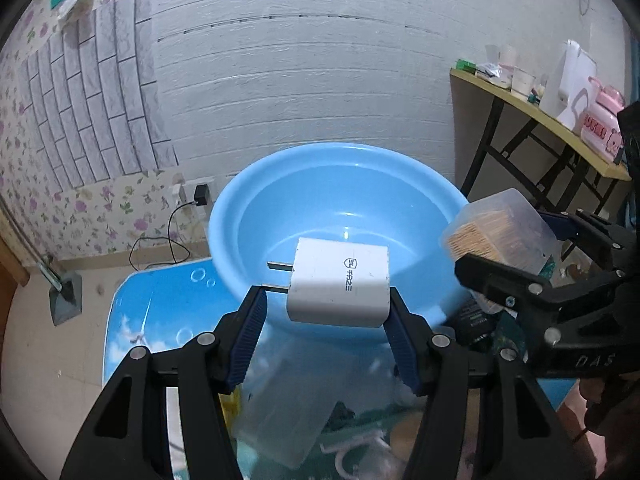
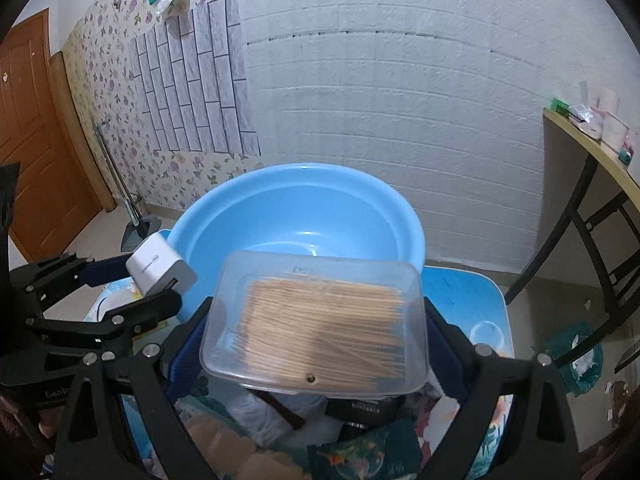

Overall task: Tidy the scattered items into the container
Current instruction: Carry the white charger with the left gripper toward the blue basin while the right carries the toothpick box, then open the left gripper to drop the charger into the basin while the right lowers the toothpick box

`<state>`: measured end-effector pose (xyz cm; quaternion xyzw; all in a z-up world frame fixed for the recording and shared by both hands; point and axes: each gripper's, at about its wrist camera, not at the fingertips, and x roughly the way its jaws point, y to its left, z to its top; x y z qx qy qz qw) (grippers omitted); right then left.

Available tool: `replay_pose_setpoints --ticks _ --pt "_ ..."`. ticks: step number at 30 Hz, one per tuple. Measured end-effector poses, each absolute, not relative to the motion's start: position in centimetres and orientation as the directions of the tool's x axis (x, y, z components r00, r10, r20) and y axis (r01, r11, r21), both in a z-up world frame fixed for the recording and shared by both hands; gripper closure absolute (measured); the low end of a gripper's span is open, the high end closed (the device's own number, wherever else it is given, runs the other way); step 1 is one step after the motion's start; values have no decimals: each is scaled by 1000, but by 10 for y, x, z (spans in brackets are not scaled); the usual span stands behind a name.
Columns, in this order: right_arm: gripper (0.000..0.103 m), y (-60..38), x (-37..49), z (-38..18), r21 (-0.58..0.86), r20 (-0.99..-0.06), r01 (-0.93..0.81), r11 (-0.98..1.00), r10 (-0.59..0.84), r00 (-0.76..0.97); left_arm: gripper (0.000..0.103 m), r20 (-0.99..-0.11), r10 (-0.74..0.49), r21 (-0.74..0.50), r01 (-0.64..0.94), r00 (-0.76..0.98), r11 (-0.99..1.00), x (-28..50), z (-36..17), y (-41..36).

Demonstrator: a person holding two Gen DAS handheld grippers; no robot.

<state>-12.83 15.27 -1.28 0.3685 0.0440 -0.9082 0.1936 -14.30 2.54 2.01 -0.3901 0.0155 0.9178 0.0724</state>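
Both wrist views are evenly and fairly brightly lit by soft, cool indoor light, with only faint shadows on the white brick-pattern wall point(image 1: 320, 80) and small white glints on the inner floor of the blue basin point(image 1: 346, 235). Strong fisheye distortion bows the wall courses and the side table point(image 2: 592, 148) toward the frame edges, and the corners fall off into black vignette. The clutter at the bottom of each frame is smeared and out of focus, and the clear toothpick box point(image 2: 320, 320) looks slightly motion-blurred.
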Motion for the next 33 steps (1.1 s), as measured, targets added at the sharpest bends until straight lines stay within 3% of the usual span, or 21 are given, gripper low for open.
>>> replay_pose_setpoints --ticks 16,33 --pt "8 152 -157 -34 87 -722 365 -927 -312 -618 45 -719 96 4 -143 -689 -990 -165 3 28" --pt "8 154 -142 -28 62 -728 377 -924 -300 -616 45 -731 100 -16 -131 -675 -991 -134 10 21"
